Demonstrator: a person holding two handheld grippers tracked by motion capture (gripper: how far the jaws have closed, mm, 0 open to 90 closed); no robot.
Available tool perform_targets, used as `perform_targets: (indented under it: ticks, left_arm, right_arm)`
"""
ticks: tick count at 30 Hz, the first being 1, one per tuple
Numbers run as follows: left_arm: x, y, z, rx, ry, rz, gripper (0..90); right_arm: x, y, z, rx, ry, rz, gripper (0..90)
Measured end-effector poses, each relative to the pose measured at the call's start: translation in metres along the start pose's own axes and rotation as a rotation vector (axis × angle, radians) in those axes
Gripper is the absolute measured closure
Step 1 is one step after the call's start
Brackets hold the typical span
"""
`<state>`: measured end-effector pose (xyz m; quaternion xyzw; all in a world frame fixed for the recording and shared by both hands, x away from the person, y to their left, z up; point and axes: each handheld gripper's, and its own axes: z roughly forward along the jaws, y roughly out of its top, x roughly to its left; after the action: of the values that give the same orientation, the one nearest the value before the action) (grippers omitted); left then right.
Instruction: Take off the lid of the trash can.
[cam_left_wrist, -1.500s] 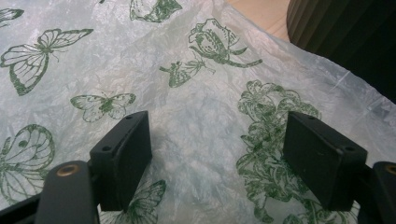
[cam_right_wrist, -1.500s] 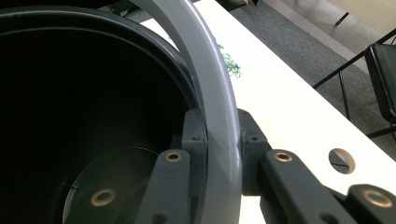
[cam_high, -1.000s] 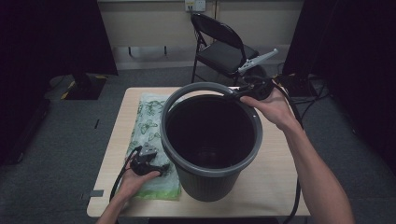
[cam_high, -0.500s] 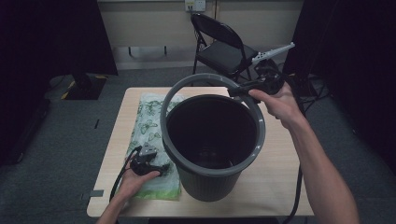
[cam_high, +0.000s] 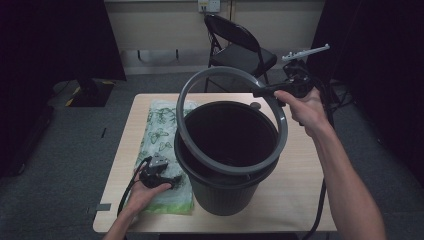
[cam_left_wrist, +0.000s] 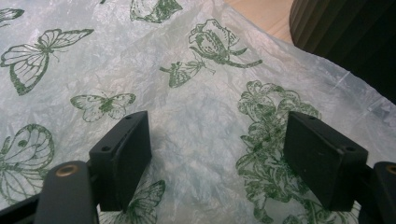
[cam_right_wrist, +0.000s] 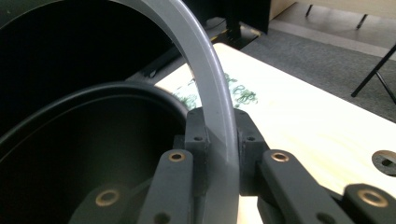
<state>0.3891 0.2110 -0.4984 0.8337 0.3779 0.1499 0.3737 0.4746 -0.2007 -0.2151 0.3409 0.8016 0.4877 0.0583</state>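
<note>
Above dark bin (cam_high: 225, 170), right gripper (cam_high: 265, 92) clamped on grey rim ring (cam_high: 195, 150), tilted (far edge raised); left gripper (cam_left_wrist: 217, 156) jaws apart over butterfly-print bag (cam_left_wrist: 187, 107); no readable writing.

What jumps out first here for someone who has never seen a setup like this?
A big dark bin stands in the middle of the wooden table, with a grey ring tilted up off its rim. The right gripper pinches that ring at the far right side. To the bin's left lies a plastic bag printed with green butterflies, and the left gripper rests on it with its fingers apart.
</note>
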Motion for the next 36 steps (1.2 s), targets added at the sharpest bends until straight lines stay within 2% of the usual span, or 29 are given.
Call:
perform_targets:
  ticks: [3, 4, 5, 9, 13, 19, 21, 26, 36]
  left_arm:
    - [0.0, 0.0, 0.0, 0.001, -0.004, -0.006, 22.9]
    - [0.0, 0.0, 0.0, 0.0, -0.005, -0.006, 22.9]
    - [0.0, 0.0, 0.0, 0.0, -0.005, -0.007, 22.9]
    - [0.0, 0.0, 0.0, 0.0, -0.006, -0.01, 22.9]
    - [0.001, 0.0, -0.001, 0.003, -0.008, -0.006, 22.9]
    - [0.001, 0.0, -0.001, 0.0, -0.008, -0.003, 22.9]
    - [0.001, 0.0, -0.001, 0.0, -0.008, -0.005, 22.9]
    - [0.001, -0.001, -0.001, -0.001, -0.009, -0.004, 22.9]
    - [0.001, -0.001, -0.001, 0.0, -0.008, 0.0, 22.9]
  right_arm:
    - [-0.005, 0.0, 0.001, -0.022, -0.043, 0.036, 79.9]
    - [-0.005, 0.0, 0.001, -0.022, -0.043, 0.036, 79.9]
    - [-0.007, 0.0, 0.004, -0.03, -0.072, 0.053, 79.8]
    - [-0.011, -0.001, 0.008, -0.056, -0.119, 0.095, 79.9]
    - [-0.014, -0.001, 0.01, -0.07, -0.14, 0.118, 79.8]
    - [-0.021, 0.001, 0.012, -0.111, -0.197, 0.164, 79.9]
    - [-0.026, 0.003, 0.013, -0.135, -0.217, 0.195, 79.9]
    - [-0.035, 0.006, 0.015, -0.153, -0.258, 0.234, 80.0]
    - [-0.051, 0.009, 0.016, -0.174, -0.319, 0.276, 79.9]
